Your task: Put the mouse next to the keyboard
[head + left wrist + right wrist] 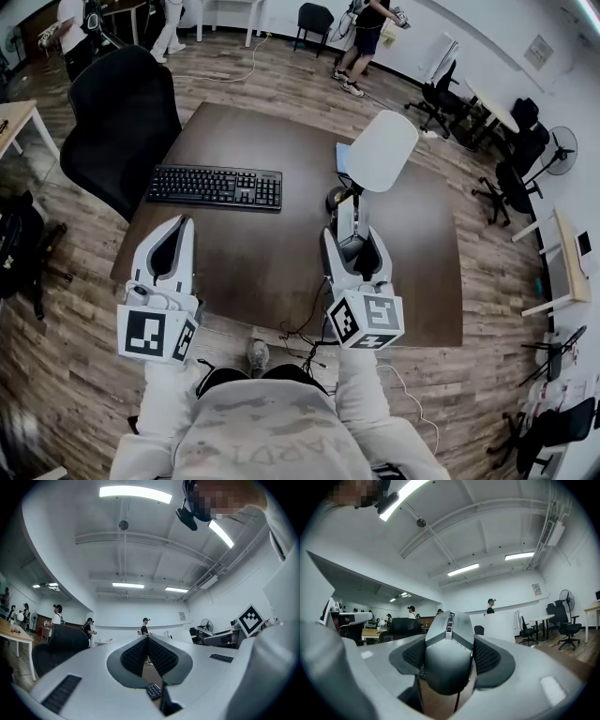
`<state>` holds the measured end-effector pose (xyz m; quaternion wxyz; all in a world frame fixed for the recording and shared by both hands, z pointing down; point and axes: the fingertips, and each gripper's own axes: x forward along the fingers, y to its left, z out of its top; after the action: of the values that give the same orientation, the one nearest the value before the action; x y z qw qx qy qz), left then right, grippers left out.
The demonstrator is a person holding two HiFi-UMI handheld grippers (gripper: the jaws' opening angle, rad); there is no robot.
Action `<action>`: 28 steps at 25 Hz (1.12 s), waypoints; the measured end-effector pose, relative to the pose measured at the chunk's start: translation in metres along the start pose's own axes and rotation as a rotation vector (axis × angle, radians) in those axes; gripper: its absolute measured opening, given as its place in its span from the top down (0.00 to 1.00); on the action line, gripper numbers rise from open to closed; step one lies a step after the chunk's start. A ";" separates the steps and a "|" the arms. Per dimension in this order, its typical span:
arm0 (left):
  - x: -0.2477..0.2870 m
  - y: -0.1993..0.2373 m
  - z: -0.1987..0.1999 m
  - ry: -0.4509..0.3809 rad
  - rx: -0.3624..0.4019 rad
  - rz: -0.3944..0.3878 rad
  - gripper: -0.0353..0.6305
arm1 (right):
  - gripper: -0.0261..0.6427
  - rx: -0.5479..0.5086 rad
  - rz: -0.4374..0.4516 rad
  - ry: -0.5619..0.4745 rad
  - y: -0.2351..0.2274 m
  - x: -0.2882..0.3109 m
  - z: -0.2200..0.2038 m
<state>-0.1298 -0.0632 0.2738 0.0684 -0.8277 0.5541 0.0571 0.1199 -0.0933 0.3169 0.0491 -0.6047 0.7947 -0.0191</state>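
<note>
A black keyboard (216,186) lies on the far left part of the dark brown table (281,141). My right gripper (349,236) is shut on a grey mouse (345,220), held right of the keyboard and nearer to me; in the right gripper view the mouse (447,656) fills the space between the jaws, scroll wheel up. My left gripper (175,230) hovers over the table's near left edge, jaws together with nothing held. A corner of the keyboard (153,690) shows under the left gripper (148,654).
A white chair (379,152) stands against the table's far right side and a black office chair (122,122) at its far left. A cable (305,333) hangs from the table's near edge. People stand at the far wall.
</note>
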 end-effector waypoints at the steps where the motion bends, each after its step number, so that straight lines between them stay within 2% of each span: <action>1: 0.006 0.001 -0.001 0.000 0.002 0.003 0.94 | 0.51 0.002 0.002 0.001 -0.003 0.006 0.000; 17: 0.077 -0.005 -0.012 0.010 0.037 0.039 0.94 | 0.51 0.077 0.036 0.048 -0.057 0.071 -0.026; 28: 0.107 0.013 -0.037 0.076 0.056 0.026 0.94 | 0.50 0.101 0.008 0.129 -0.064 0.105 -0.058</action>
<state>-0.1011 -0.1717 0.2912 0.0698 -0.8198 0.5682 0.0109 0.1479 -0.2134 0.3748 0.0283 -0.5958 0.7967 -0.0977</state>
